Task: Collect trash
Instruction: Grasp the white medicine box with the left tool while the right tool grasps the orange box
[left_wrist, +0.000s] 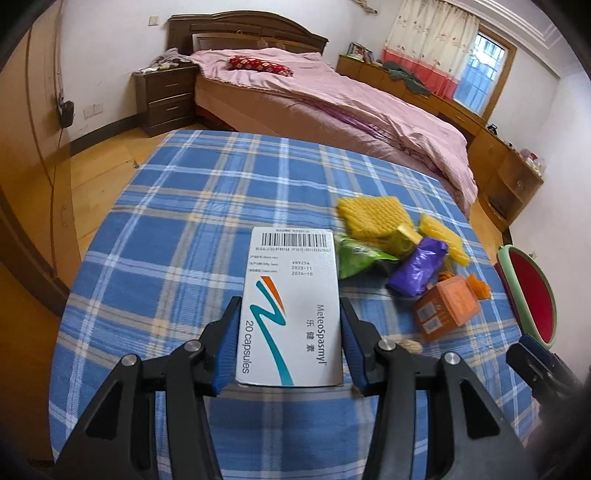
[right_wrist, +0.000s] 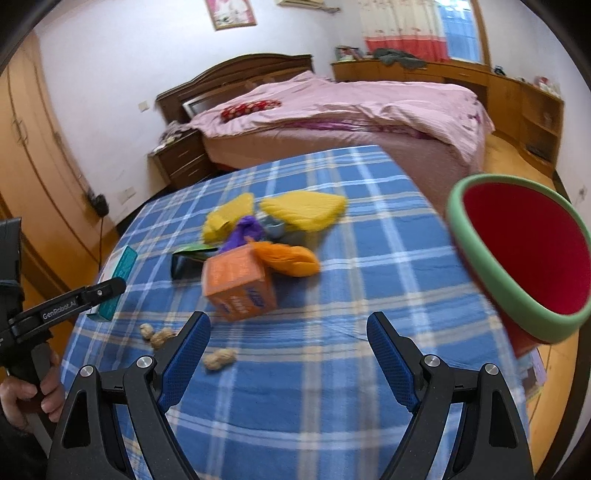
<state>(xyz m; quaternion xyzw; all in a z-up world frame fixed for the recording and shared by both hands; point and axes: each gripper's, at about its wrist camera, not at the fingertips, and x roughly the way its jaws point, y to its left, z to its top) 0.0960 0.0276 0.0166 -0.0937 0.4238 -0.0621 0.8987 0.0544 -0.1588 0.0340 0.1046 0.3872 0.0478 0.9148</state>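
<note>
My left gripper (left_wrist: 290, 323) is shut on a white MeteoSpasmyl medicine box (left_wrist: 291, 306) and holds it above the blue plaid table (left_wrist: 166, 221). In the right wrist view the same box (right_wrist: 120, 273) shows its teal side at the left. My right gripper (right_wrist: 288, 332) is open and empty above the table (right_wrist: 369, 295). Ahead of it lie an orange carton (right_wrist: 238, 288), an orange bag (right_wrist: 291, 260), a purple wrapper (right_wrist: 243, 232), yellow foam nets (right_wrist: 306, 208) and peanut shells (right_wrist: 219, 359). A red bin with a green rim (right_wrist: 524, 254) stands at the right.
A bed with a pink cover (left_wrist: 332, 99) lies beyond the table, with a dark nightstand (left_wrist: 166, 96) to its left. Wooden cabinets (right_wrist: 524, 99) line the right wall. A wardrobe (right_wrist: 33, 177) stands at the left. A green wrapper (left_wrist: 354, 258) lies beside the box.
</note>
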